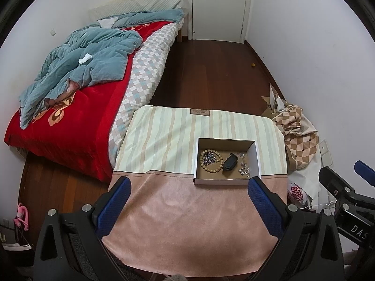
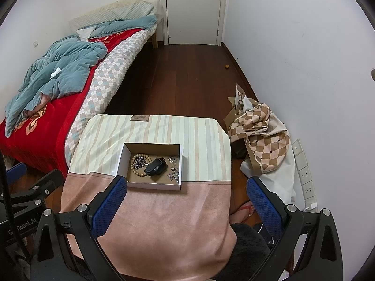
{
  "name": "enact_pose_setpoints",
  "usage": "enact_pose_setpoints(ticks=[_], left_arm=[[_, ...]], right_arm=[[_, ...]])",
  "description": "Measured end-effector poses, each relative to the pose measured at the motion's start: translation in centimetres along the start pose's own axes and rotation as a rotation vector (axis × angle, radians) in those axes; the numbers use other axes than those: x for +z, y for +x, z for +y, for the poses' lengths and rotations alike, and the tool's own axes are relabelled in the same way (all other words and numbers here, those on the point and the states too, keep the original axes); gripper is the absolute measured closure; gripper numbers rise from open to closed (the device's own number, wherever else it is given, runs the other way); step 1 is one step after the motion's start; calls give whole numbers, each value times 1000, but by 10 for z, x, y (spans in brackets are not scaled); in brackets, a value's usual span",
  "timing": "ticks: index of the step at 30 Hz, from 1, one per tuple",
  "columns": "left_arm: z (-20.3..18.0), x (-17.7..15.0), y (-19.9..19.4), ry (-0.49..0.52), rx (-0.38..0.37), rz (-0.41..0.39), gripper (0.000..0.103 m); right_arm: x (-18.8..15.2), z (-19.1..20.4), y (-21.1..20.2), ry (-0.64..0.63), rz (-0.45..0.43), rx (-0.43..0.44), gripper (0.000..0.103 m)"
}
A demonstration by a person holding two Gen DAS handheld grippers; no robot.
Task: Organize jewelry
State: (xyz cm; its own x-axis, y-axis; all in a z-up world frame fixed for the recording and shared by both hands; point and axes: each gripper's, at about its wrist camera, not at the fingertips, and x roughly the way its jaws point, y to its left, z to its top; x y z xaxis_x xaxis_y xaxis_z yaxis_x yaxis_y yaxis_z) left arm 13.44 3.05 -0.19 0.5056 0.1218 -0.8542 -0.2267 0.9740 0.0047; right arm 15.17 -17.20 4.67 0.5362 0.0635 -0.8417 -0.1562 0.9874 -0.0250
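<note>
A shallow white cardboard box (image 1: 257,157) (image 2: 121,161) sits on the cloth-covered table (image 1: 178,210) (image 2: 164,215). Inside lie a wooden bead bracelet (image 1: 203,164) (image 2: 135,166) around a silver chain (image 1: 209,158) (image 2: 139,162), a black band-like item (image 1: 229,162) (image 2: 155,167) and small silver pieces (image 1: 243,167) (image 2: 174,172). My left gripper (image 1: 189,187) is open and empty, held above the table's near part, short of the box. My right gripper (image 2: 187,186) is open and empty, just right of the box's near edge.
A bed (image 1: 77,121) (image 2: 42,126) with a red blanket and teal quilt stands left of the table. A pile of checkered cloth and bags (image 1: 297,135) (image 2: 262,140) lies on the wooden floor at the right wall. A white door (image 1: 219,7) is at the far end.
</note>
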Motion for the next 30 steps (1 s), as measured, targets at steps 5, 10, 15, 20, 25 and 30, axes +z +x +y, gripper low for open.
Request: enact_pose_setpoints(ticks=[5, 10, 15, 20, 25, 30], left_arm=[[-2, 1, -4, 2, 0, -5, 1], [-4, 3, -5, 6, 3, -9, 1], [-5, 4, -5, 6, 4, -10, 1], [-5, 4, -7, 9, 6, -13, 1], [-7, 3, -7, 17, 8, -12, 1], [-8, 3, -7, 18, 7, -13, 1]], right_arm=[[0, 0, -1, 1, -2, 0, 0], [0, 0, -1, 2, -1, 2, 0], [0, -2, -2, -3, 2, 2, 0], [0, -3, -3, -2, -2, 1, 0], [0, -4, -4, 0, -4, -2, 0], [-1, -7, -4, 1, -1, -4, 0]])
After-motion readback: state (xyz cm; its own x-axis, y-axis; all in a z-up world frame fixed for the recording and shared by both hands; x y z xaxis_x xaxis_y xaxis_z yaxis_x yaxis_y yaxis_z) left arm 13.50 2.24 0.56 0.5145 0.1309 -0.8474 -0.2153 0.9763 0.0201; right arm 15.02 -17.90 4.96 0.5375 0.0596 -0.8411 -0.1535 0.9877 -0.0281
